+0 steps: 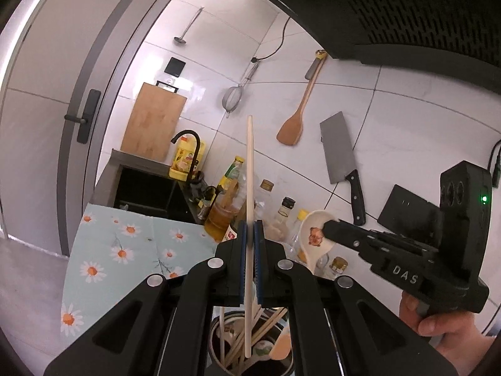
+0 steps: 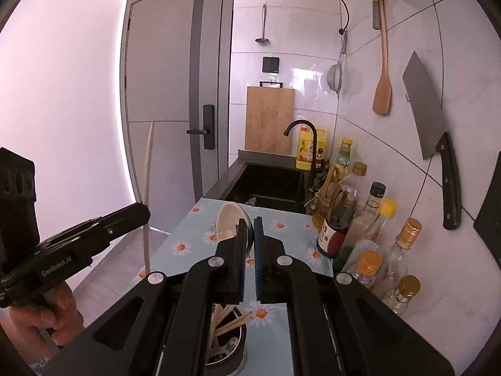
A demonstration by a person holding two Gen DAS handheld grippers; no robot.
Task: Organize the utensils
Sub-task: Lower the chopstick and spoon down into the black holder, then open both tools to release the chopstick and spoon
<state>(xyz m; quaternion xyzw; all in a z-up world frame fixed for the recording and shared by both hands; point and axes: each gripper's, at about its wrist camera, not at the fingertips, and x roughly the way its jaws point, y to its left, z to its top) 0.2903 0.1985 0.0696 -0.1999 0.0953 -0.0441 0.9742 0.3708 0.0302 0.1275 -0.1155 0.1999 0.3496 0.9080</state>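
My left fingers (image 1: 250, 230) hold one chopstick (image 1: 249, 169) and my right fingers (image 2: 249, 228) pinch a ceramic spoon (image 2: 230, 221) above the worktop (image 2: 281, 228), while most utensils wait unsorted in the pot (image 1: 219, 338).

The left gripper (image 1: 250, 230) pinches a pale chopstick (image 1: 249, 169) upright above a pot of utensils (image 1: 250, 341), while the right gripper (image 1: 328, 228) clamps a ceramic spoon (image 1: 313, 235) beside it.

A counter (image 2: 219, 185) carries a daisy-print cloth (image 2: 281, 228); bottles (image 2: 369, 219) crowd its wall side; a utensil pot (image 2: 231, 338) stands on the cloth.
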